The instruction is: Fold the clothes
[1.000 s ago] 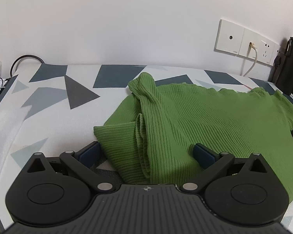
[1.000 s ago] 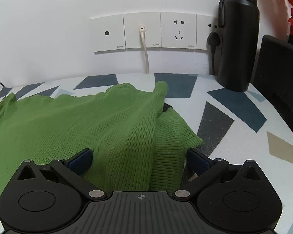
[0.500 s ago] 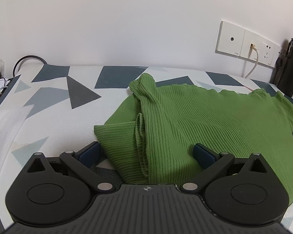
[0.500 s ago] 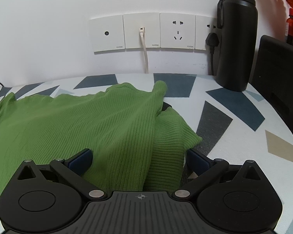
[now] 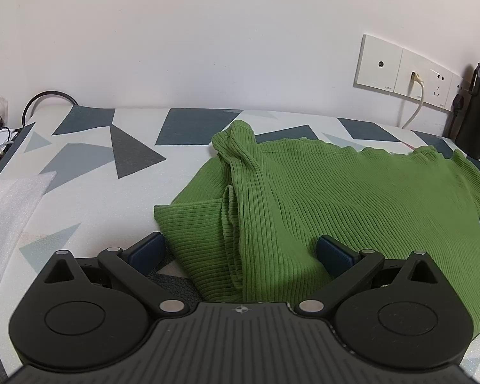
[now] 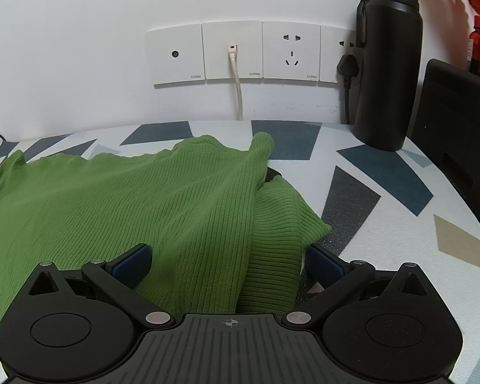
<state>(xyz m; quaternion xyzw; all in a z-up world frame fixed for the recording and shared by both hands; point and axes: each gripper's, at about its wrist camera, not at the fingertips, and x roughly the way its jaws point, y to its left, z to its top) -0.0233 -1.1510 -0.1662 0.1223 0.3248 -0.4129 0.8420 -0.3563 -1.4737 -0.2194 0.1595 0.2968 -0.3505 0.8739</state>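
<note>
Sweater [image 5: 352,198], green ribbed knit, lies spread on the desk [image 5: 89,198] between your two claws. Your left claw [image 5: 240,251] is spread wide, blue pads [image 5: 145,251] either side of the near left edge of the sweater: one pad sits off the cloth over the desk, the other rests on or just over the knit. Nothing pinched. Your right claw [image 6: 227,262] is also spread wide, straddling the near right edge of the sweater [image 6: 144,204]; left pad [image 6: 132,264] over the cloth, right pad just past the folded sleeve edge, over the desk [image 6: 400,240]. Whether the pads touch the fabric, can't tell.

Both sleeves are folded in over the body, each making a thick ridge running away from the claws toward the far hem. Cloth is lumpy at the top corners.

Desk cover is white with grey, dark blue and tan triangles. Left view: white foam sheet [image 5: 6,204] at the near left edge, black cable loop [image 5: 48,102] at the far left corner. Right view: wall sockets [image 6: 233,51] behind the desk with a white cable [image 6: 238,96] plugged in, black plug [image 6: 347,67] beside it, tall black bottle [image 6: 387,60] standing at the far right corner, well apart from the sweater.
</note>
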